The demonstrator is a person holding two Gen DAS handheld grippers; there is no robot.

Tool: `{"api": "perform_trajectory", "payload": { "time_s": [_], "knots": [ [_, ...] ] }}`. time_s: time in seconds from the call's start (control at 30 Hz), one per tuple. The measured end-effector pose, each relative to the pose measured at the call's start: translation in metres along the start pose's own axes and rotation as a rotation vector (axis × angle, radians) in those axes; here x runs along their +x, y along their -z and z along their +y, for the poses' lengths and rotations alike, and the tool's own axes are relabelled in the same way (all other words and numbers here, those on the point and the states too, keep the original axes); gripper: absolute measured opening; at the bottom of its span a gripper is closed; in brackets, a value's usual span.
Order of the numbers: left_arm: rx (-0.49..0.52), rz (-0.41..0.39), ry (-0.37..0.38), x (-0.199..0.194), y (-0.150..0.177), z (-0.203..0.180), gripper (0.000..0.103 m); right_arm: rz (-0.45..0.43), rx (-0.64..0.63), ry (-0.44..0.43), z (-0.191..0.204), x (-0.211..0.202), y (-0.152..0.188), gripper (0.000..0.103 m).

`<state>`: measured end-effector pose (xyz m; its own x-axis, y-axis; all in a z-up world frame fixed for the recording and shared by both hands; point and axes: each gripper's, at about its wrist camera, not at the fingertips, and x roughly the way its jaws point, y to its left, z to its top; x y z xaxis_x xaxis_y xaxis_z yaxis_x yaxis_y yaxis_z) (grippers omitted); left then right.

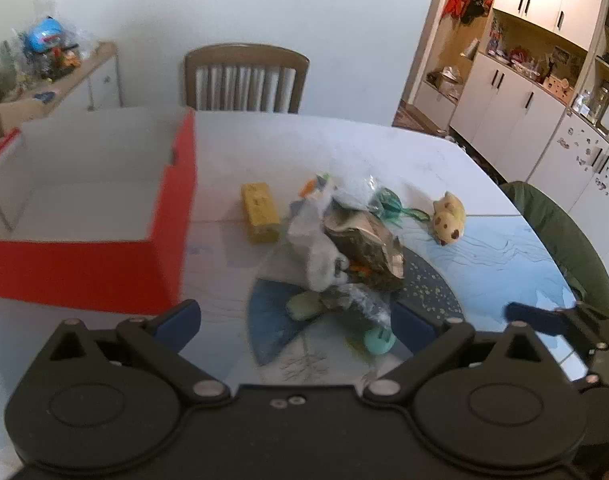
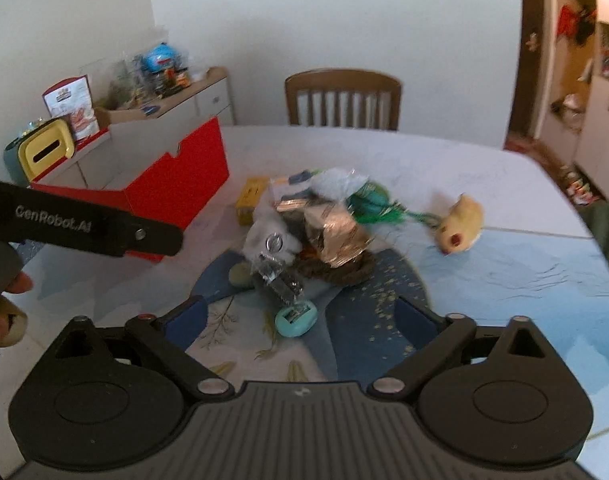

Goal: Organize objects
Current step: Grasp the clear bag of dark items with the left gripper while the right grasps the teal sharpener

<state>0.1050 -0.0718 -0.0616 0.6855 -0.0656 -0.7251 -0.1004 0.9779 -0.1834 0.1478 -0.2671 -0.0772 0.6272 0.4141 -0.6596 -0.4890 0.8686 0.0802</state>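
A heap of small things [image 1: 344, 248] [image 2: 316, 232] lies mid-table: grey-white cloth, crinkled foil wrappers, a green feathered toy [image 2: 374, 204]. A teal oval piece [image 2: 296, 320] [image 1: 378, 340] lies at its near edge. A yellow box [image 1: 260, 212] [image 2: 250, 198] sits left of the heap, a cream plush animal [image 1: 448, 216] [image 2: 462, 224] to its right. An open red box [image 1: 104, 216] [image 2: 164, 180] with a white inside stands at the left. My left gripper [image 1: 300, 320] and right gripper [image 2: 302, 316] both hover open before the heap, holding nothing.
A wooden chair [image 1: 244, 78] [image 2: 344, 98] stands at the table's far side. A sideboard [image 2: 176, 96] with clutter is at the back left, cupboards [image 1: 524, 80] at the right. A green-backed chair [image 1: 560, 236] is at the table's right edge. A person's hand [image 2: 4, 300] holds the left gripper's body.
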Motion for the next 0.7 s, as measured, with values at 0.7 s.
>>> {"api": "perform_trajectory", "payload": {
  "time_s": [0.7],
  "knots": [
    [0.038, 0.194, 0.010, 0.095, 0.001, -0.037, 0.071, 0.120, -0.123, -0.115, -0.008, 0.091, 0.011, 0.060]
  ]
}}
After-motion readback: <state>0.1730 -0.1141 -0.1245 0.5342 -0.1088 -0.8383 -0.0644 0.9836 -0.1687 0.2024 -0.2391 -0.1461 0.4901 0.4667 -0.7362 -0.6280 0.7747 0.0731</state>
